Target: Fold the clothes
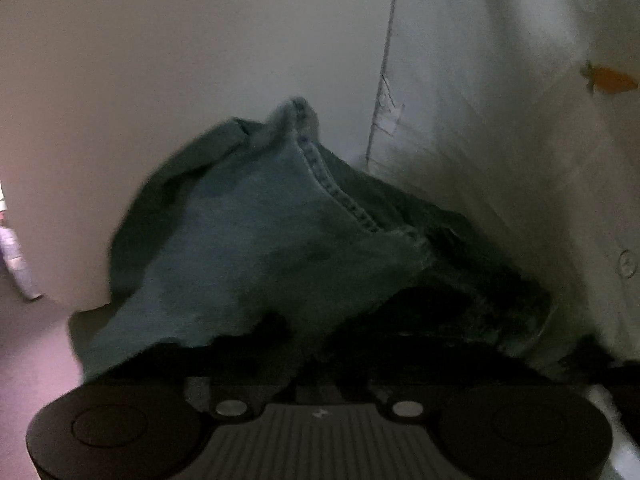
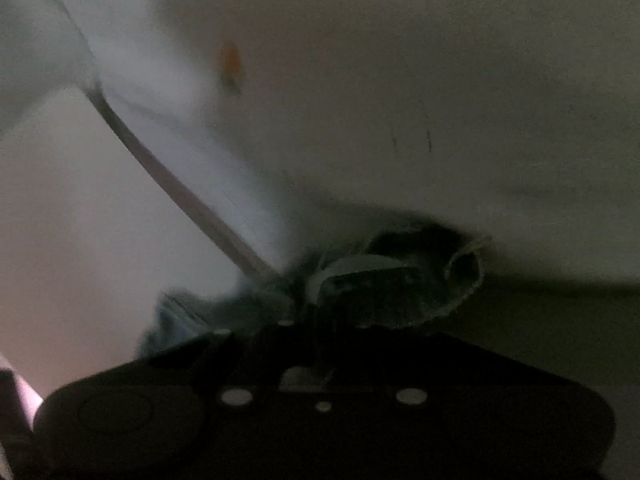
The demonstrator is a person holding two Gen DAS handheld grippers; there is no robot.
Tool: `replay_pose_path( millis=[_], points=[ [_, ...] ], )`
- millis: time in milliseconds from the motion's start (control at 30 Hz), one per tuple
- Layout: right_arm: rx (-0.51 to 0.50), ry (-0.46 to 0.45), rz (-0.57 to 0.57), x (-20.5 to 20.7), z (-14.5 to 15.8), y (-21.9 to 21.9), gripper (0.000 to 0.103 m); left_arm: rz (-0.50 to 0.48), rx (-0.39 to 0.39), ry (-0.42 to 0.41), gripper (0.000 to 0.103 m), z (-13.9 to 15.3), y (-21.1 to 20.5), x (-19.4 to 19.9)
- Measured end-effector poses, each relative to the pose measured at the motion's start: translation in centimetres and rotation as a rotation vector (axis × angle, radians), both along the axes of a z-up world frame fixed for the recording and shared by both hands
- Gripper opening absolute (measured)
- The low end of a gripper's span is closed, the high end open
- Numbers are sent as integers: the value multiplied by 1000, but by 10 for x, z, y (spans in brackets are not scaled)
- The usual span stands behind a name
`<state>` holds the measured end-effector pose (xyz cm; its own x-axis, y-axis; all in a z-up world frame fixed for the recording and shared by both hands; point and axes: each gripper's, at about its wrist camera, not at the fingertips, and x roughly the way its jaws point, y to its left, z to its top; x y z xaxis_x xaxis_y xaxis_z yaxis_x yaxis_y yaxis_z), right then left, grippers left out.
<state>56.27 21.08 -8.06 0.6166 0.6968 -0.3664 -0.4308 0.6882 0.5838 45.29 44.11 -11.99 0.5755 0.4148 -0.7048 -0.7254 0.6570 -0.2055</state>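
Gripping the bunched blue denim garment (image 1: 256,232), the left gripper (image 1: 312,344) and right gripper (image 2: 320,312) are both clamped on its fabric, lifted beside a white shirt (image 1: 500,120); folding looks barely begun.

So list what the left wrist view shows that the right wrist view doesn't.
Left wrist only: a broad spread of blue denim with a stitched seam, a button on the white garment, and a strip of floor at the left edge. Right wrist only: a rolled denim opening like a cuff or hem. Both: denim bunched at the tool, the white garment and its orange motif.
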Motion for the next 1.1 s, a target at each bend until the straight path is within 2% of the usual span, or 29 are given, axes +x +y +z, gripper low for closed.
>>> replay_pose_path(
  millis=[100,200,300,333,367,433,500,533,567,633,700,733,767,800,833,900,967,1000,1100],
  points=[
    [65,-93,-61,-31,47,-46,6,-1,22,-7,2,25,-22,-25],
    [136,-213,-133,-72,102,-119,6,-48,37,-20,2,57,-65,-57],
    [220,-318,-248,-117,149,-226,5,-148,42,-49,2,91,-127,-96],
    [216,-387,-321,-136,162,-270,0,-189,50,-51,2,101,-151,-109],
    [199,-458,-402,-154,175,-314,0,-232,57,-49,2,110,-175,-121],
    [72,-589,-608,-190,196,-398,0,-356,38,-21,2,122,-232,-146],
    [-62,-575,-733,-211,202,-482,0,-455,-11,61,6,114,-283,-162],
    [-136,-511,-789,-215,197,-513,3,-505,-40,121,8,104,-306,-167],
    [-252,-404,-810,-220,186,-546,3,-539,-68,178,9,91,-326,-170],
    [-446,-245,-779,-233,156,-581,8,-590,-124,290,9,64,-360,-175],
    [-552,-136,-750,-253,119,-593,16,-623,-150,356,9,42,-388,-177],
    [-567,-52,-688,-264,91,-594,22,-635,-148,371,12,36,-398,-177],
    [-566,9,-653,-273,69,-591,27,-645,-130,375,22,34,-406,-176],
    [-561,65,-625,-279,51,-588,38,-653,-102,373,34,33,-413,-174],
    [-556,121,-596,-286,32,-585,48,-659,-71,372,40,32,-420,-173],
    [-540,229,-544,-298,-4,-579,49,-701,-25,371,63,30,-425,-171],
    [-482,305,-531,-298,-28,-576,54,-787,17,375,77,20,-437,-168],
    [-445,344,-522,-296,-40,-570,54,-827,38,387,78,12,-444,-164],
    [-316,437,-464,-274,-70,-549,68,-1000,79,476,79,-18,-473,-151]
  ],
)
